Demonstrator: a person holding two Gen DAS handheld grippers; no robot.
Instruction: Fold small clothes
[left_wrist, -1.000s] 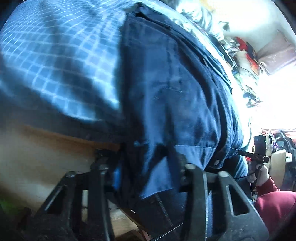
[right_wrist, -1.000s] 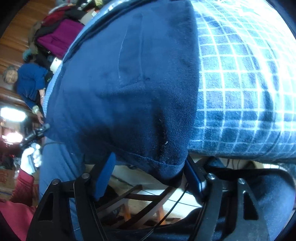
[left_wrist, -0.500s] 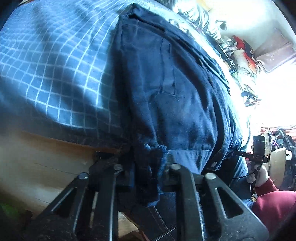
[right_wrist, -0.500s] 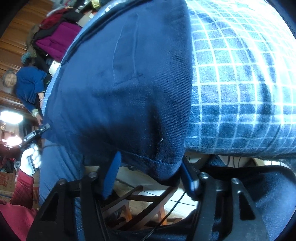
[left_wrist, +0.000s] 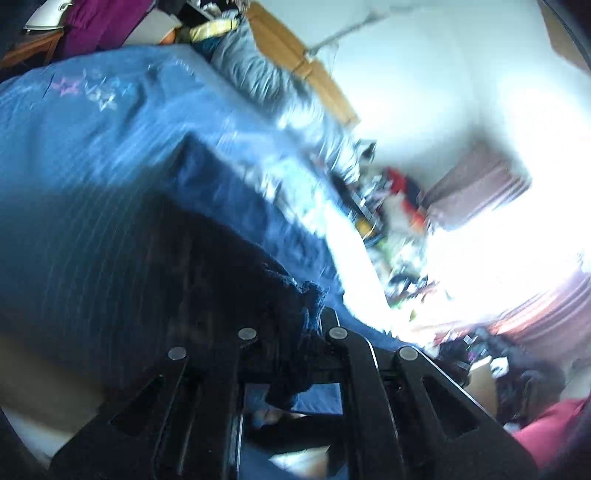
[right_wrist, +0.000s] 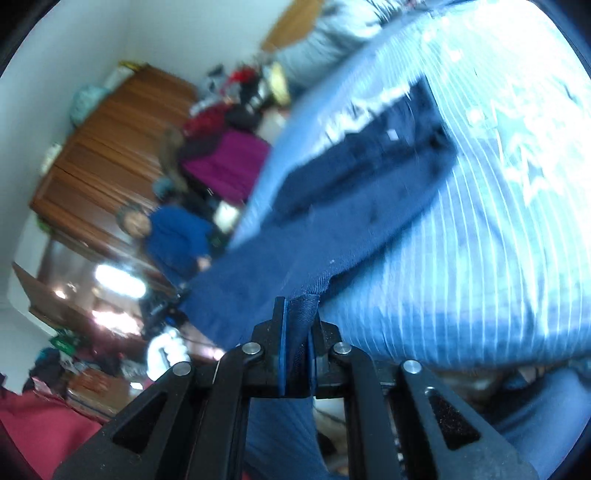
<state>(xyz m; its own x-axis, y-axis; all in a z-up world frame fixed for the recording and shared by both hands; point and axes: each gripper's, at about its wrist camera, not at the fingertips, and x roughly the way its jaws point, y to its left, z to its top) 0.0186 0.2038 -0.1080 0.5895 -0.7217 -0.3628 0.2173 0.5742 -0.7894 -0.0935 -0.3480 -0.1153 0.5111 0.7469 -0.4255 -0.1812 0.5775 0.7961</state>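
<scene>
Motion blur, blown-out window glare

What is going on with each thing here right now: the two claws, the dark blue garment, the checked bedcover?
Left claw: shut on a bunched edge of the dark blue garment.
Right claw: jaws have just been closing, now shut on the garment's hem.
Dark blue garment: pinched at two points, the rest draped on the bedcover.
Checked bedcover: spread flat under the garment.
</scene>
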